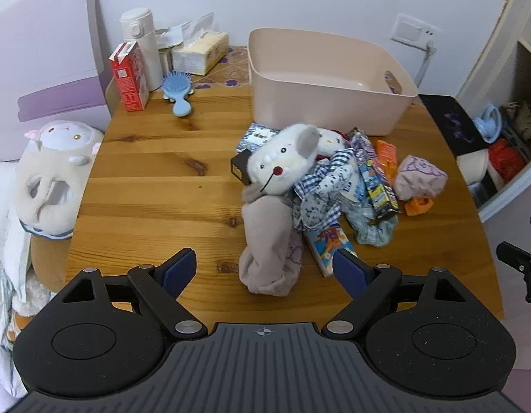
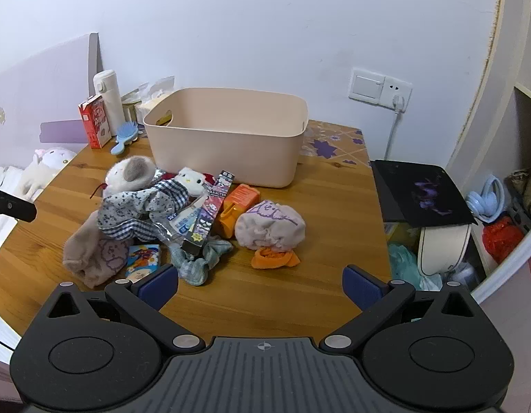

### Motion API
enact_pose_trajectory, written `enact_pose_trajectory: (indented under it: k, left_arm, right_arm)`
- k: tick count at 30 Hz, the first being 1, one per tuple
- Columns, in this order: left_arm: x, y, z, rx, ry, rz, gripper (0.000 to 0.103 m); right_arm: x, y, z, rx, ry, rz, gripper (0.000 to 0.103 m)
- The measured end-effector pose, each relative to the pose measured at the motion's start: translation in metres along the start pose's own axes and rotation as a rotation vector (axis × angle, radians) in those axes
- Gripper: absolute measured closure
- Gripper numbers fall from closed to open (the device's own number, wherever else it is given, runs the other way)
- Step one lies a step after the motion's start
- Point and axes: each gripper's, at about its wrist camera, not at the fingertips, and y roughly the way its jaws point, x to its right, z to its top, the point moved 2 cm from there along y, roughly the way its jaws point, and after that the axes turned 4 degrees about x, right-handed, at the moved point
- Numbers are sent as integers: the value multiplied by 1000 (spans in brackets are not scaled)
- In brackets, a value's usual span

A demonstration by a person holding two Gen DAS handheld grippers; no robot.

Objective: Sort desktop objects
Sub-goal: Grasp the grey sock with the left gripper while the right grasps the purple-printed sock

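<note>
A heap of small things lies on the wooden table [image 1: 155,179] in front of an empty pink bin [image 1: 320,79] [image 2: 227,134]. It holds a white plush mouse [image 1: 286,161] [image 2: 131,172], a beige sock [image 1: 268,237] [image 2: 89,247], checked cloth [image 2: 145,210], a white cat plush [image 2: 191,179], an orange box [image 2: 237,203], a pink bundle [image 1: 420,175] [image 2: 270,225] and colourful packets. My left gripper [image 1: 265,268] hovers open near the sock's end. My right gripper [image 2: 262,282] stands open over bare wood, nothing between its fingers.
A red carton [image 1: 129,75], white flask [image 1: 141,48], tissue pack [image 1: 200,51] and blue hairbrush [image 1: 177,93] stand at the back left. A plush pillow [image 1: 55,179] leans at the table's left edge. A black board [image 2: 420,192] and shelves lie to the right.
</note>
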Motion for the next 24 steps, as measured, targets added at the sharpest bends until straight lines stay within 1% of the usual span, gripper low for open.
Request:
enact_pose_trajectory:
  k: [4, 11, 16, 19, 24]
  left_arm:
    - [4, 12, 4, -20, -12, 27, 15]
    - [13, 39, 9, -53, -26, 47, 15]
    - [16, 59, 14, -74, -35, 74, 15]
    - [17, 69, 17, -79, -37, 91, 15]
    - [15, 88, 19, -113, -41, 127, 15]
  right_arm:
    - [9, 13, 2, -11, 0, 14, 0]
    - [24, 36, 5, -14, -25, 29, 0]
    - [29, 60, 10, -21, -74, 32, 0]
    - [32, 75, 13, -37, -84, 43, 0]
    - [36, 99, 17, -58, -108, 58, 0]
